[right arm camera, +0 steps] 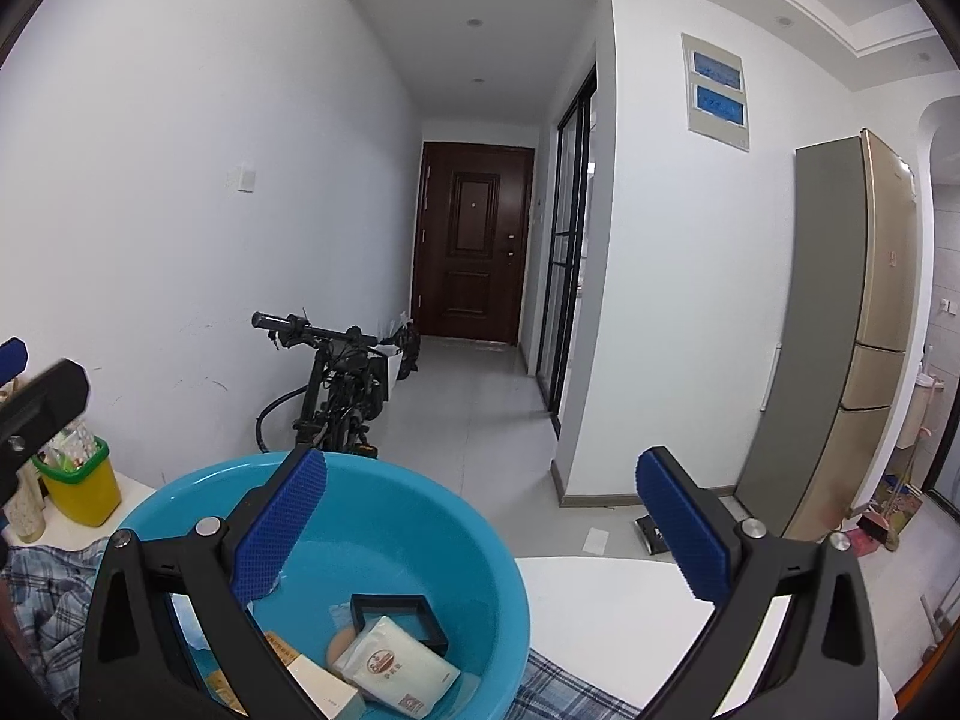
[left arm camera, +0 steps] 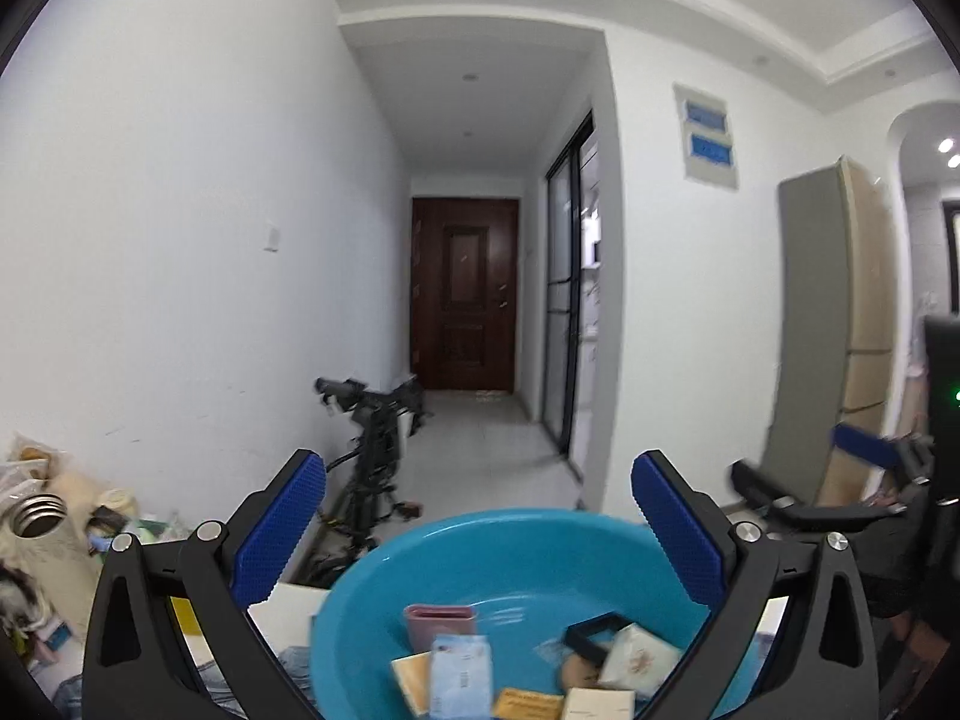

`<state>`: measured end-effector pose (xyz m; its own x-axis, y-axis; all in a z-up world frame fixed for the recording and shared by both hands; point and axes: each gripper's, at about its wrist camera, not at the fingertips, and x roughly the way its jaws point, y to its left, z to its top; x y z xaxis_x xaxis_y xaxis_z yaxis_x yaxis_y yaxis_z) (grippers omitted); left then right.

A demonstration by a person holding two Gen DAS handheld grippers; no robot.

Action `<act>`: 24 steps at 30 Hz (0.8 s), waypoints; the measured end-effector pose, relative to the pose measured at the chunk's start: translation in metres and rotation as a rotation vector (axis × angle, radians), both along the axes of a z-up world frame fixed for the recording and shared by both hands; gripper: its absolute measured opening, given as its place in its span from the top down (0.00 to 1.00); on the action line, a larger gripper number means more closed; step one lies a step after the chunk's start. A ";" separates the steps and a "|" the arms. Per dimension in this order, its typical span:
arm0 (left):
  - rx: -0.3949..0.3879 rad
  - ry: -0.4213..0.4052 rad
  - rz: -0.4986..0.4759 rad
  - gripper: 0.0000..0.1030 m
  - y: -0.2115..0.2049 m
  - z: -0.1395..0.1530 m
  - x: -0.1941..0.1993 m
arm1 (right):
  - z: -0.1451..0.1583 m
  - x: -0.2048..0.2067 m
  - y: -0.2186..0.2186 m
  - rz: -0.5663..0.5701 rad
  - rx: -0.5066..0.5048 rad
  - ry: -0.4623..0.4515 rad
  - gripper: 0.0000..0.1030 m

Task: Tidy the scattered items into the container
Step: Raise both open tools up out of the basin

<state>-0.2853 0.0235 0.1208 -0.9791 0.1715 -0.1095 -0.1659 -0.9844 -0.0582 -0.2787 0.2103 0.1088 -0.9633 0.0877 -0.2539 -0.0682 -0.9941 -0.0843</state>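
White walls w/ a hallway behind, brown door [right arm camera: 471, 240] at its far end, black bike [right arm camera: 336, 381] parked along the left wall, tall fridge [right arm camera: 852, 330] at right.

Left wrist view, L to R: steel-mouthed bottle [left arm camera: 45, 540] stands at far left among clutter, apart from the basin. Left tongs [left arm camera: 480, 534] spread wide, nothing between the blue pads [left arm camera: 279, 534]. Blue basin [left arm camera: 510, 558] sits between and below the fingers, on the worktop [left arm camera: 288, 606]. Inside it: pink case [left arm camera: 441, 621] at back left, pale blue packet [left arm camera: 459, 669] in front of it, black frame [left arm camera: 591, 630] to the right, white tissue pack [left arm camera: 636, 657] beside the frame, small boxes along the near edge. Right tongs [left arm camera: 864, 450] show blurred at the far right edge, above the worktop; can't tell their gap from here.

Right wrist view, L to R: yellow tub w/ green rim [right arm camera: 78, 480] on the worktop at left, just beside the plaid cloth [right arm camera: 42, 594]. Basin [right arm camera: 420, 498] sits lower left, partly on the cloth. Frame [right arm camera: 399, 615] and tissue pack [right arm camera: 396, 669] lie in it, pack leaning over the frame's near corner; boxes at the near side. Right tongs [right arm camera: 483, 534] wide apart, empty; left finger hangs over the basin, right finger over the bare white worktop [right arm camera: 630, 612]. Dark bag [right arm camera: 651, 534] on the floor beyond.
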 end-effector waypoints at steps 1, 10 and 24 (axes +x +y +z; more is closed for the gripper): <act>0.023 -0.001 -0.011 0.00 -0.003 0.000 0.002 | 0.000 0.001 0.001 -0.003 -0.010 0.002 0.00; -0.014 -0.082 0.024 0.00 -0.013 -0.003 0.006 | -0.003 0.015 0.012 -0.031 -0.055 -0.010 0.00; -0.078 -0.100 0.013 0.00 -0.004 0.010 0.064 | 0.004 0.070 0.000 0.020 -0.041 -0.141 0.00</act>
<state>-0.2212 0.0198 0.1312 -0.9647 0.1460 -0.2191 -0.1504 -0.9886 0.0033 -0.2089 0.2104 0.1127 -0.9192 0.0556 -0.3899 -0.0388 -0.9980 -0.0509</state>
